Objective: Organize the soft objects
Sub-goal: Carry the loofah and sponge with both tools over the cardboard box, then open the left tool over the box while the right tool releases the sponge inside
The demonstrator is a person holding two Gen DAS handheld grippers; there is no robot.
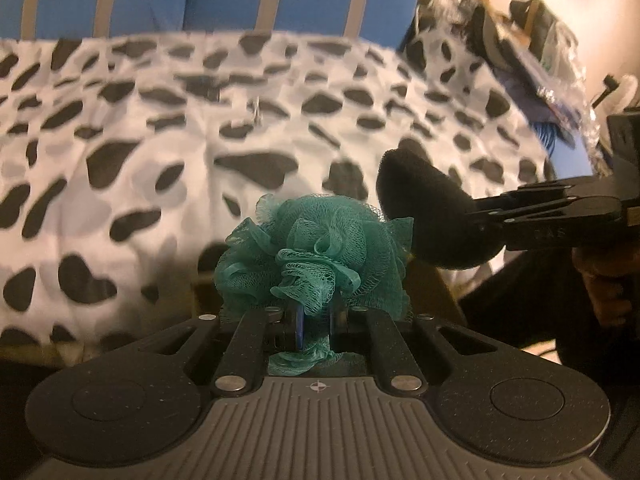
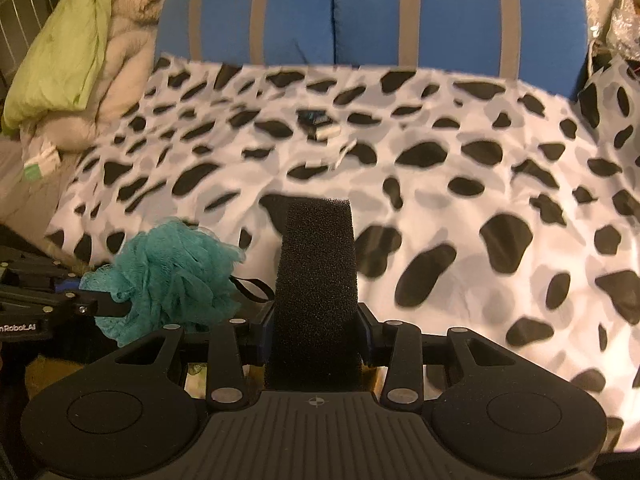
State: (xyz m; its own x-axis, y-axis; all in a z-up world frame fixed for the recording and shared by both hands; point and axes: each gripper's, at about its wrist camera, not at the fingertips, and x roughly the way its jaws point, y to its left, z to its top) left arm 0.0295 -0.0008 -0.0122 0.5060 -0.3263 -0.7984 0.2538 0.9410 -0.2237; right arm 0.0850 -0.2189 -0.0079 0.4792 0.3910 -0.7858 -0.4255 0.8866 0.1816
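Observation:
My left gripper (image 1: pixel 316 312) is shut on a teal mesh bath pouf (image 1: pixel 320 256), held above the near edge of a bed with a black-and-white spotted cover (image 1: pixel 160 140). In the right wrist view the same pouf (image 2: pixel 172 276) hangs at the lower left, pinched by the left gripper (image 2: pixel 120 306). My right gripper (image 2: pixel 316 336) is shut on a black foam sponge (image 2: pixel 316 280) that stands upright between its jaws. From the left wrist view that sponge (image 1: pixel 424 216) sits just right of the pouf, with the right gripper (image 1: pixel 476 216) coming in from the right edge.
Blue pillows with grey stripes (image 2: pixel 400 12) line the far side of the bed. A green and beige heap of bedding (image 2: pixel 80 52) lies at the left. Small dark items (image 2: pixel 316 122) rest mid-bed. Clutter (image 1: pixel 540 60) is piled at the right.

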